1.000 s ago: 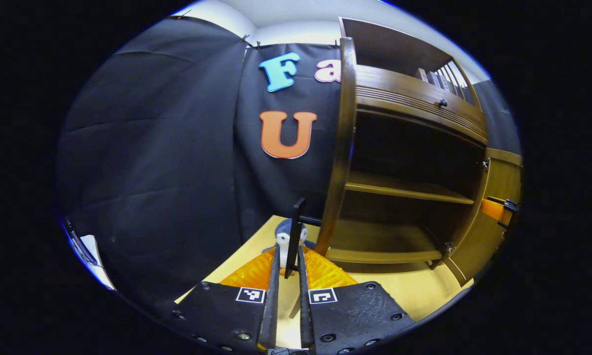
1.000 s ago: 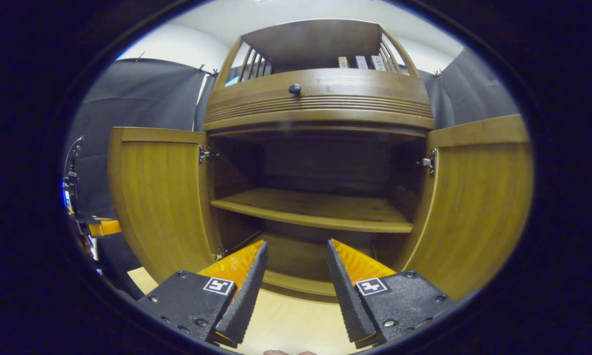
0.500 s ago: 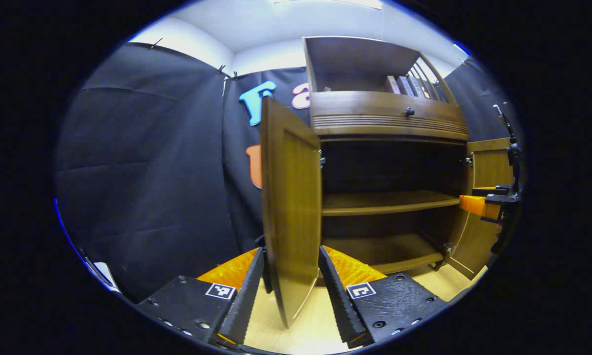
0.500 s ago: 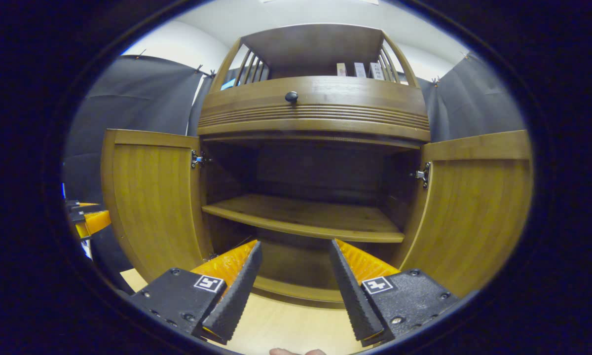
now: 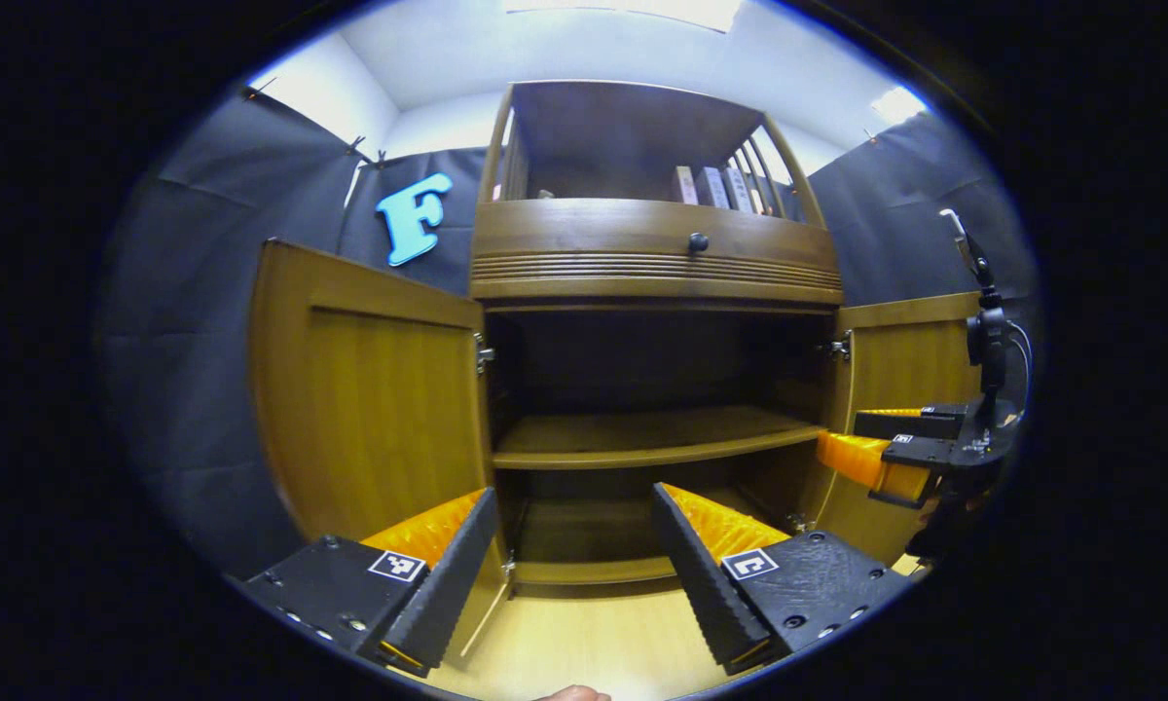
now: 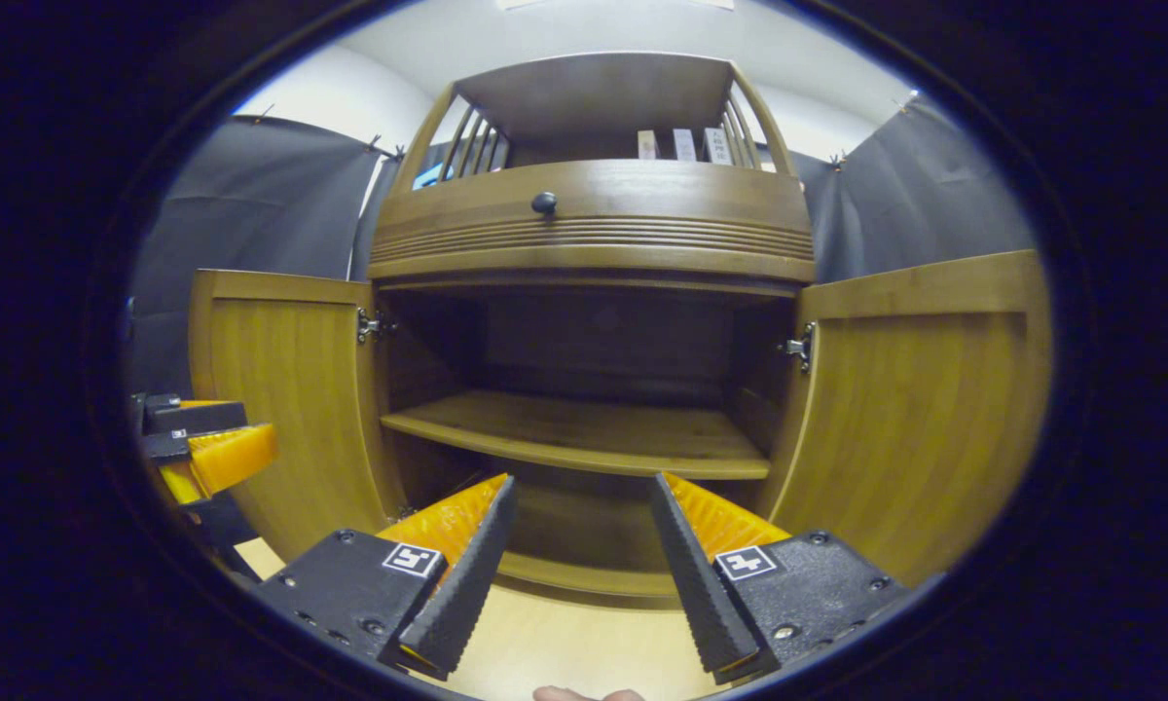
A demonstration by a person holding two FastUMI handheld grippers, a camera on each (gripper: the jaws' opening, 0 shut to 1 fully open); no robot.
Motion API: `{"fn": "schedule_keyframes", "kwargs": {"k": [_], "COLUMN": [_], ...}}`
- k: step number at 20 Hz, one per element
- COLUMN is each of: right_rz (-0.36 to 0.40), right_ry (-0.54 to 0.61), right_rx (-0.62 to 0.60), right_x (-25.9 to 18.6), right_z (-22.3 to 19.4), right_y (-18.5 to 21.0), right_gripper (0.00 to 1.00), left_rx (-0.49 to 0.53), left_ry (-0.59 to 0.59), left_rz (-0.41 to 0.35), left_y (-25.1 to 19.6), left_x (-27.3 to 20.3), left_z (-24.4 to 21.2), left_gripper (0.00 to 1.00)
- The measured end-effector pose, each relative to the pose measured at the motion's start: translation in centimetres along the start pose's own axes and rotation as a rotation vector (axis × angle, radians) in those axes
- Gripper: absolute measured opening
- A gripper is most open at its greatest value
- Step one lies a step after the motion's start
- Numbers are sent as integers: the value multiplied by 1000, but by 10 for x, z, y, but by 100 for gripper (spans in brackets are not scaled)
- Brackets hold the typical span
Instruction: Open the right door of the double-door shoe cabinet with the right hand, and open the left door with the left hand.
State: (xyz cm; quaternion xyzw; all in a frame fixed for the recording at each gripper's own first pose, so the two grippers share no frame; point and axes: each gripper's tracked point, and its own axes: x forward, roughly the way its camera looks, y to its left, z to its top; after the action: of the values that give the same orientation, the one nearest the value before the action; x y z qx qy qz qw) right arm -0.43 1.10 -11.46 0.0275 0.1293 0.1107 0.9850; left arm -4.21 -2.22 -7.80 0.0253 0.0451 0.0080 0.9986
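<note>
Black cloth lines the booth behind and beside everything we see, under a white ceiling, with a pale wooden floor (image 6: 565,638) below. Against that backdrop stands the shoe cabinet (image 6: 594,263), brown wood, which we face nearly head-on in both gripper views. Its top is an open niche with slatted sides holding a few books (image 5: 706,185), and beneath the niche runs a ribbed drawer front with a small dark knob (image 6: 544,202).

Both doors stand swung outward. We see the left door (image 5: 370,409) angled toward us on its hinge at the cabinet's left side, and the right door (image 6: 920,409) likewise swung wide on the right. Between them the dark interior is exposed, split by a single shelf (image 6: 584,438) into an upper and a lower compartment; we can make out nothing stored on either level.

Our left gripper (image 5: 574,550) hovers in front of the lower compartment, its jaws spread wide and grasping nothing, apart from the left door. Our right gripper (image 6: 584,550) sits in much the same pose, jaws wide apart and empty, clear of the right door. In the left gripper view we also see the right gripper at the right edge, near the right door.
</note>
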Motion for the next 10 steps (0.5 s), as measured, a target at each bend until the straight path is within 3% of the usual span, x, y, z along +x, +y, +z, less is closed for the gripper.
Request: {"fn": "schedule_keyframes", "kwargs": {"k": [1,5,7,8,10], "right_rz": [-9,-11,-17,-20,-27], "right_ry": [-2,-54,-82,-101,-130], "right_rx": [4,31,31,31,32], "right_x": [-3,-14,-20,-24,-30], "right_z": [2,25,39,46,57], "right_y": [-4,-11,-13,-15,-17], "right_gripper": [88,93,89,91,92], "left_rx": [5,12,6,-4,-34], "left_ry": [-6,-45,-68,-78,-93], "left_rz": [-11,-32,-33,-33,-38], "left_y": [-3,-15,-19,-20,-21], "left_x": [6,18,15,16,19], "left_z": [2,18,33,38,46], "left_gripper": [96,96,96,100,96]}}
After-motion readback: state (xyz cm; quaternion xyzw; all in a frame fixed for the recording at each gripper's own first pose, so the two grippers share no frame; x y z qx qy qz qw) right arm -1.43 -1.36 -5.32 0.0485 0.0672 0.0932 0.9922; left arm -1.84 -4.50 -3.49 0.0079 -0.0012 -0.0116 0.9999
